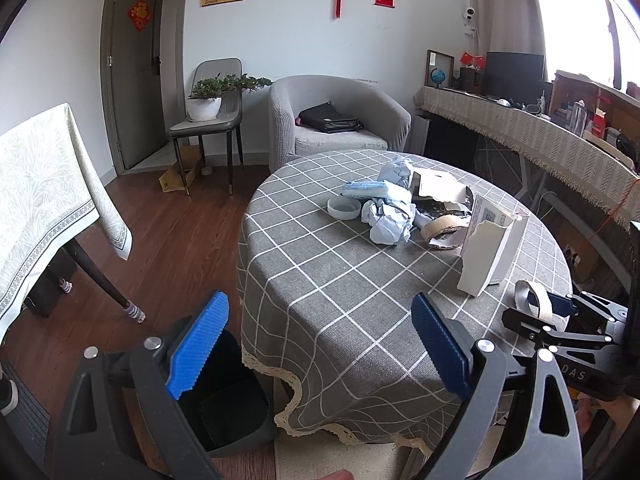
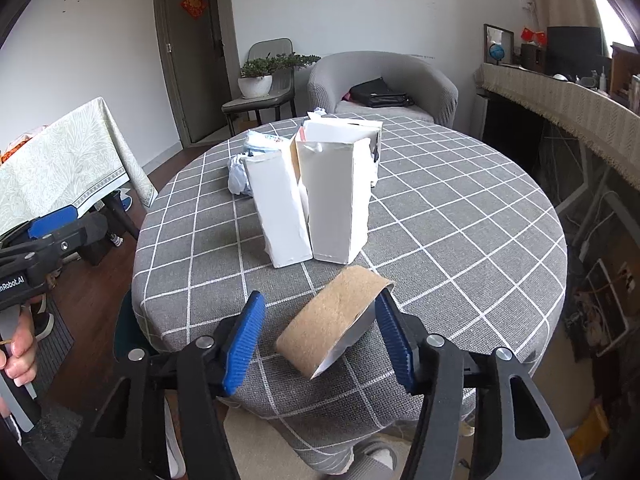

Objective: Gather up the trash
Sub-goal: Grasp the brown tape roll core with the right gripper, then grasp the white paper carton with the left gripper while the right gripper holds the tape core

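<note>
A cardboard tape core is seen lying on its side at the near edge of the checked table, between the spread fingers of the right gripper; only the right pad appears to touch it. Just behind it, a torn white box is stood upright, blocking the crumpled paper and tape roll farther back. The left gripper is held wide apart over the table edge, above a dark bin.
</note>
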`<action>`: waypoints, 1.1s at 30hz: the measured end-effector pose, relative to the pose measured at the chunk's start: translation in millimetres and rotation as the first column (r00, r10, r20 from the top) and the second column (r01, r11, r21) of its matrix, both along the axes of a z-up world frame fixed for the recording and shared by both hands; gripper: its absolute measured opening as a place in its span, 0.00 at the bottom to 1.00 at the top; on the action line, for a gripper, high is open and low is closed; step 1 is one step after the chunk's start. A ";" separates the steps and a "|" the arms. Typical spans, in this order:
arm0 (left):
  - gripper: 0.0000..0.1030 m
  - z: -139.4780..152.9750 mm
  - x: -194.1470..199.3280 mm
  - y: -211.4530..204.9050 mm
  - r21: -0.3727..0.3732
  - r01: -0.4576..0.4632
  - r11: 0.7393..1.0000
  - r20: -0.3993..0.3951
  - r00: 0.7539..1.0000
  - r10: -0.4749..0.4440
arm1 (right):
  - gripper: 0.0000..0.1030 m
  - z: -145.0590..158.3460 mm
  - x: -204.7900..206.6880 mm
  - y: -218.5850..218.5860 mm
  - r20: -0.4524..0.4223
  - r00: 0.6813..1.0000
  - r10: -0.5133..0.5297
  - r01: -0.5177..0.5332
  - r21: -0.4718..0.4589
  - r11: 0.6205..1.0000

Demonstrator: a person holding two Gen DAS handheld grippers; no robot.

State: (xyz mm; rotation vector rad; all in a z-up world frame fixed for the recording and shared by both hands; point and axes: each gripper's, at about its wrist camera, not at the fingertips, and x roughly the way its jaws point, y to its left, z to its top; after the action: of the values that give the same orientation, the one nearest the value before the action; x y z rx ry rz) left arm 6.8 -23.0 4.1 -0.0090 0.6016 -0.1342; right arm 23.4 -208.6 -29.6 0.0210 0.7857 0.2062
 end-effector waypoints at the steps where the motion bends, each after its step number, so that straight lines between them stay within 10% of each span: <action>1: 0.91 1.2 0.7 -1.3 -0.007 0.005 1.000 0.002 1.000 -0.005 | 0.50 -0.2 1.1 -0.5 -0.001 1.000 0.000 0.000 -0.008 1.000; 13: 0.84 -3.1 16.0 -45.3 -0.027 0.138 0.990 -0.005 0.990 -0.138 | 0.21 0.9 12.6 -22.3 -0.011 0.999 0.032 -0.032 0.018 0.999; 33: 0.91 -13.3 42.8 -122.3 -0.051 0.290 0.956 -0.016 0.956 -0.291 | 0.17 15.0 29.1 -83.6 0.036 0.999 -0.006 0.002 0.105 0.994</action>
State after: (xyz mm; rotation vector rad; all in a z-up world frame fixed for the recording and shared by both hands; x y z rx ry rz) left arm 49.6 -145.2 -9.2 0.0322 0.6209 -0.4352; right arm 52.5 -292.1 -14.6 0.1181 0.7378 0.2434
